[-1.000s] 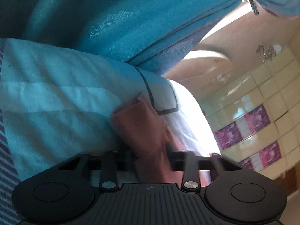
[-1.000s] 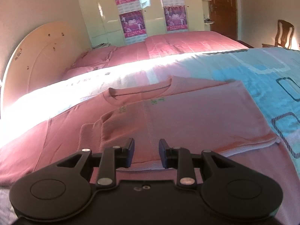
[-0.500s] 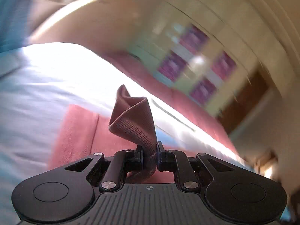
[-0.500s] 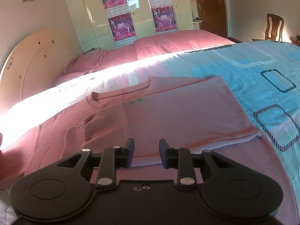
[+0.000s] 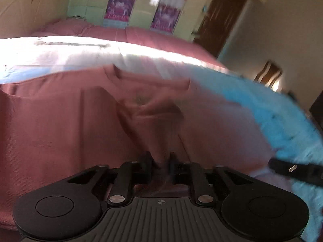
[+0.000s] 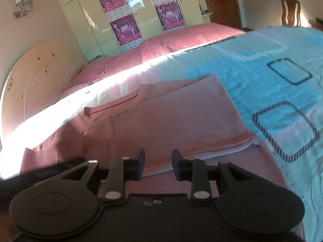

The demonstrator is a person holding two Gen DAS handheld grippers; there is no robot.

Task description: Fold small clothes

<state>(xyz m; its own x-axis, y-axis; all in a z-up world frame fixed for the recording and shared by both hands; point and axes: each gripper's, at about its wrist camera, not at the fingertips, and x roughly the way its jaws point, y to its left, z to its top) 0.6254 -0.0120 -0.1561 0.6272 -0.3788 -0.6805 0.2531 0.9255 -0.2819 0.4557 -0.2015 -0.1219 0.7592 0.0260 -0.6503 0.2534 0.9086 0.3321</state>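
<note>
A pink long-sleeved shirt [image 6: 161,121] lies on the bed, its right side folded in over the body. My left gripper [image 5: 160,159] is shut on the shirt's left sleeve [image 5: 155,125] and holds it above the shirt's body [image 5: 60,133]; the view is blurred. My right gripper [image 6: 158,164] is open and empty, hovering just above the shirt's lower hem. It also shows in the left wrist view [image 5: 294,170] at the right edge.
The bed has a blue and white patterned cover [image 6: 282,76] and a pink cover [image 6: 181,38] beyond. A cream headboard [image 6: 40,74] stands at the left. A wardrobe with posters [image 6: 125,28], a brown door [image 6: 220,0] and a wooden chair [image 6: 290,12] stand behind.
My left gripper has swung round with the sleeve and carried it over the shirt's body. My right gripper has drifted a little to the left, still open.
</note>
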